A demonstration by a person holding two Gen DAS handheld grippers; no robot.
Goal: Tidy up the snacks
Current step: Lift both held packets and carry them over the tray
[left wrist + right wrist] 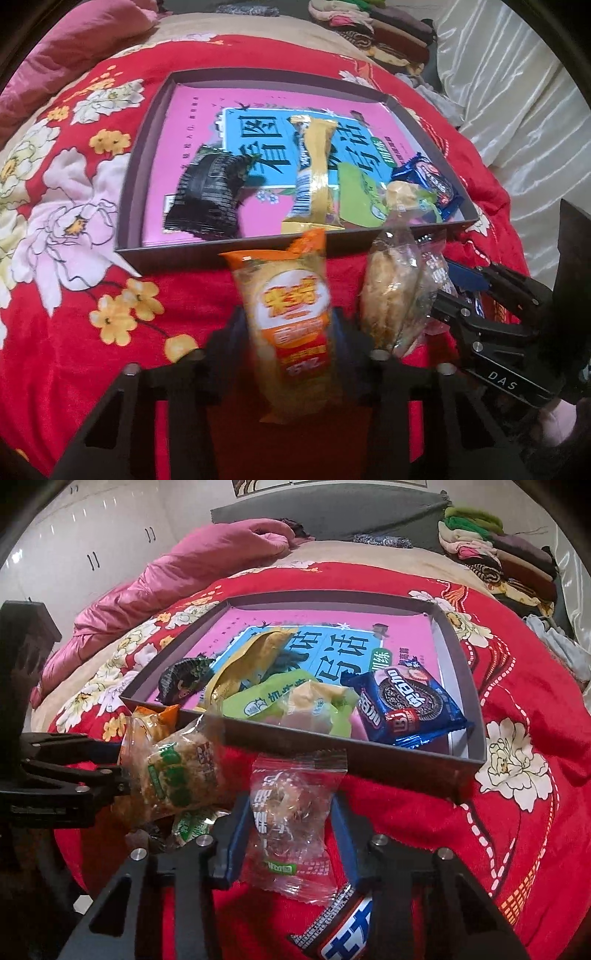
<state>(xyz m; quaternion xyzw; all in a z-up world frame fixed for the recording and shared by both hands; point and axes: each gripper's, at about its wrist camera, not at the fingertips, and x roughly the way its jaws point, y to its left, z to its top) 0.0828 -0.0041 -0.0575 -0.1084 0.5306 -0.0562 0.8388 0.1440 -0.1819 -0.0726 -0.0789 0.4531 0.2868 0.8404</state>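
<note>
On the bed, over a red floral quilt point(74, 295), lay a shallow dark-walled box point(236, 254) with a pink and blue printed sheet point(207, 110) as its floor. Inside the box: a black packet point(207, 199) at the left, a long yellow packet point(314, 173) lying down the middle, a green packet point(258, 698), a pale wrapped pastry point(314, 701) resting on the green one, and a blue cookie packet point(410, 705) at the right, leaning toward the near wall.

Left gripper point(286, 325): jaws clamped on an orange rice-cracker packet point(291, 317), its sides pinched between the pads, the top of the packet just short of the box's near wall. The packet was blurred.

Right gripper point(288, 812): jaws clamped on a clear-wrapped pastry point(291, 812) with blue pads pressing both sides, held just in front of the near wall, outside the box.

Between the two grippers lay a clear bag of fried snacks point(181, 771) with green print, tilted against the box's near edge. Beside it a small green-printed sachet point(194, 825) rested on the quilt. A red, white and blue bar wrapper point(343, 934) lay on the quilt under the right gripper.

A pink pillow point(184, 565) sat at the head of the bed; folded clothes point(498, 554) were stacked at the far right.
</note>
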